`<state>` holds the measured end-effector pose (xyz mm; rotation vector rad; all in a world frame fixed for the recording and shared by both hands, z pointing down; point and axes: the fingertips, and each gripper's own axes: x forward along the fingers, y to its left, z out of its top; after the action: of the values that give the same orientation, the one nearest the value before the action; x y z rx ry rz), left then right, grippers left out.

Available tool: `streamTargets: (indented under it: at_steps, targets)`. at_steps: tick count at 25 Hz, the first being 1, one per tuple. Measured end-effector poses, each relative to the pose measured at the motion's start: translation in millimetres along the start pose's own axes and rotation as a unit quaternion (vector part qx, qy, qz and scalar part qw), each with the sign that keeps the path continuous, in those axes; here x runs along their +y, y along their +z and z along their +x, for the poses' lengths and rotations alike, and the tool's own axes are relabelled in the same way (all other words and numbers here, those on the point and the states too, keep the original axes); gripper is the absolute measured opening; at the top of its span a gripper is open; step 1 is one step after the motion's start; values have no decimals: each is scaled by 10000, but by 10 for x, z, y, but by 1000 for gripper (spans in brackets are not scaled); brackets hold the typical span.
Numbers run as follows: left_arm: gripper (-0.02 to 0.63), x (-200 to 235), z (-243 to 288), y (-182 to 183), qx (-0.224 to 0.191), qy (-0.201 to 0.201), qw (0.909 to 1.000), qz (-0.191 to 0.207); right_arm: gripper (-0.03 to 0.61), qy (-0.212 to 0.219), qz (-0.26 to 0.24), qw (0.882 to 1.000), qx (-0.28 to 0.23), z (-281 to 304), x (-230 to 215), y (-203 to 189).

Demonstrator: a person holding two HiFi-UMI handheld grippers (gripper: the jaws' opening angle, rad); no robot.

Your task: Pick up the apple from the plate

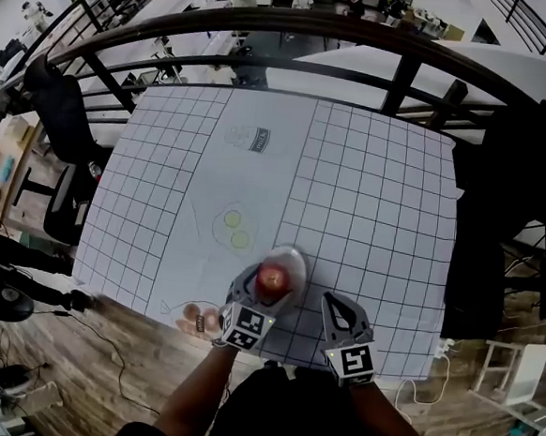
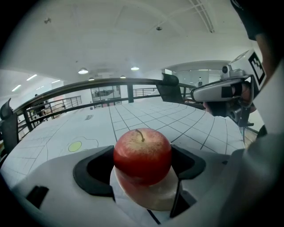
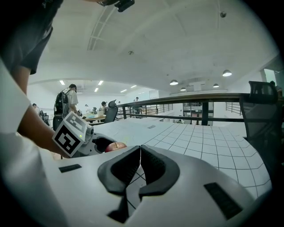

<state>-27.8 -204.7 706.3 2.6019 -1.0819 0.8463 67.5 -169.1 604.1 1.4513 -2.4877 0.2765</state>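
The plate lies close to the table's near edge, about midway along it, with open grid sheet toward the far edge and both sides. My left gripper pinches the apple from both sides as it sits on the plate. The right gripper rests just beside the plate, toward the right edge, jaws pressed together on nothing. A railing runs past the far edge, and a chair stands off the left edge.

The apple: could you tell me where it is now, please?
Head view: the apple sits over the plate near the table's front edge, between the jaws of the left gripper.
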Motion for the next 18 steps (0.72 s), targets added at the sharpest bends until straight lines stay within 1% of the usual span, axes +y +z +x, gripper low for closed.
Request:
streamTargets:
  at_steps: [4, 7, 15, 18]
  targets:
    - [414, 14, -50, 94, -116, 42, 9999, -11, 23, 12, -18, 10000, -49, -8, -14, 35]
    - [414, 23, -120, 234, -274, 68, 9996, -31, 23, -3, -13, 10000, -40, -32, -24, 25]
    - [414, 66, -471, 806, -744, 245, 9968, 134, 23, 13, 14, 9999, -169, -55, -15, 132]
    - [414, 82, -660, 1019, -962, 337, 9948, 75, 24, 65, 23, 9996, -274, -70, -1, 252]
